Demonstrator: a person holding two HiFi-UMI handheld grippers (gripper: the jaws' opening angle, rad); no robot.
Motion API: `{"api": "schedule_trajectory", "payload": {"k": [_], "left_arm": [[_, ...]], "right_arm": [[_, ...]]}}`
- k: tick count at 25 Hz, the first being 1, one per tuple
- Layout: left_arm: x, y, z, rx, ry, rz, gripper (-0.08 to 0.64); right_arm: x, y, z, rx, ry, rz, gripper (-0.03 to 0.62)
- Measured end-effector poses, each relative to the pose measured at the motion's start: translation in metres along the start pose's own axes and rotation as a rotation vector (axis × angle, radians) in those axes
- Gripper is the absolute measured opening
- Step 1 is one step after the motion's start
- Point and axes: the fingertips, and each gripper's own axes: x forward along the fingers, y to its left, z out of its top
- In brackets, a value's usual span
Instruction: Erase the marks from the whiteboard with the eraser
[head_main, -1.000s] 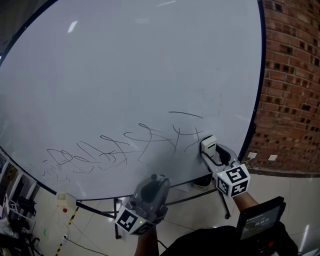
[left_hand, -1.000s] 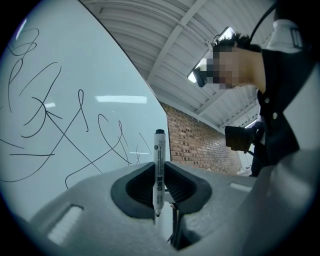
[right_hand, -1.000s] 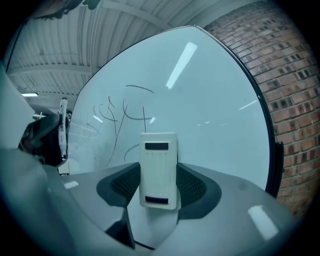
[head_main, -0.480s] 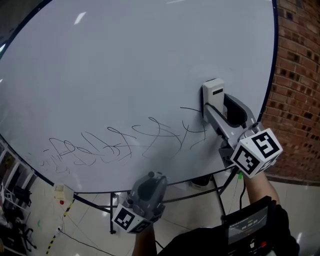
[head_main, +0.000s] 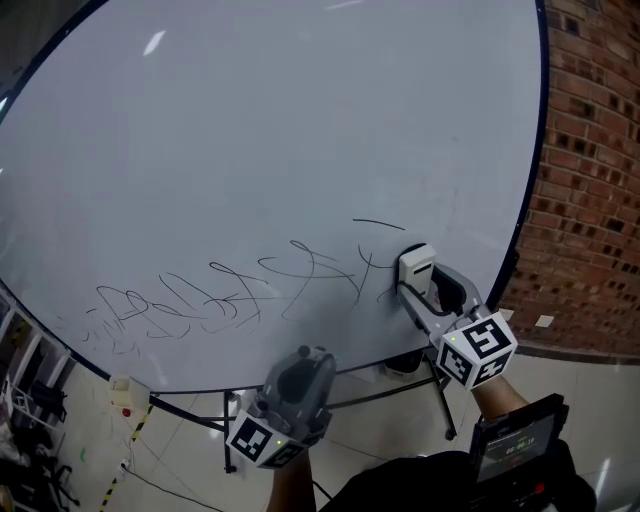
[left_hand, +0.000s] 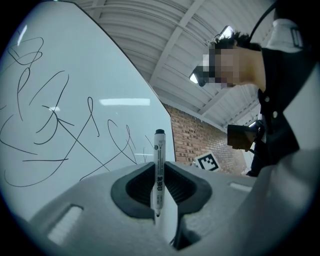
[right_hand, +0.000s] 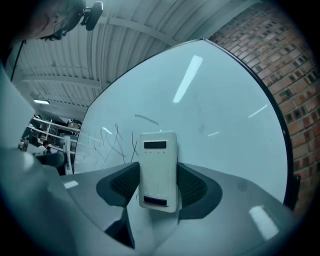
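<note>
Your right claw (head_main: 421, 288) has dropped in the last half second from higher up the whiteboard (head_main: 250, 110) to the right end of the marks (head_main: 230, 297). The short arc (head_main: 380, 222) above it still shows. The jaws are clamped on the sides of the white eraser (head_main: 416, 263), back facing you, so the pad side sits against the board. That looks like the bottom of a downward wipe. The right forearm reaches up and forward from lower right, near the board's edge by the brick wall (head_main: 590, 150). Your left claw (head_main: 300, 378) is held low under the board's bottom edge, off the surface. It is closed on a marker (left_hand: 159, 167) standing upright, probably parked clear of the wiping path.
</note>
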Motion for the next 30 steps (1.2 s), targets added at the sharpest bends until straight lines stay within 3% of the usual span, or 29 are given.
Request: {"api": "schedule_trajectory", "payload": {"k": [3, 7, 16, 20, 30], "left_arm": [[0.002, -0.001, -0.001, 0.000, 0.002, -0.006, 0.057], [0.000, -0.001, -0.002, 0.001, 0.007, -0.008, 0.058], [-0.006, 0.000, -0.002, 0.007, 0.012, -0.006, 0.058], [-0.008, 0.000, 0.002, 0.005, 0.002, -0.004, 0.057], [-0.024, 0.007, 0.009, 0.007, -0.027, 0.024, 0.057]], "right_arm": [[-0.002, -0.001, -0.056, 0.034, 0.090, -0.012, 0.239], [-0.008, -0.004, -0.103, 0.047, 0.162, -0.033, 0.238], [-0.010, -0.005, -0.115, 0.039, 0.194, -0.064, 0.236], [-0.006, -0.004, -0.087, 0.029, 0.156, -0.064, 0.236], [0.017, 0.013, 0.061, 0.028, -0.004, 0.014, 0.236]]}}
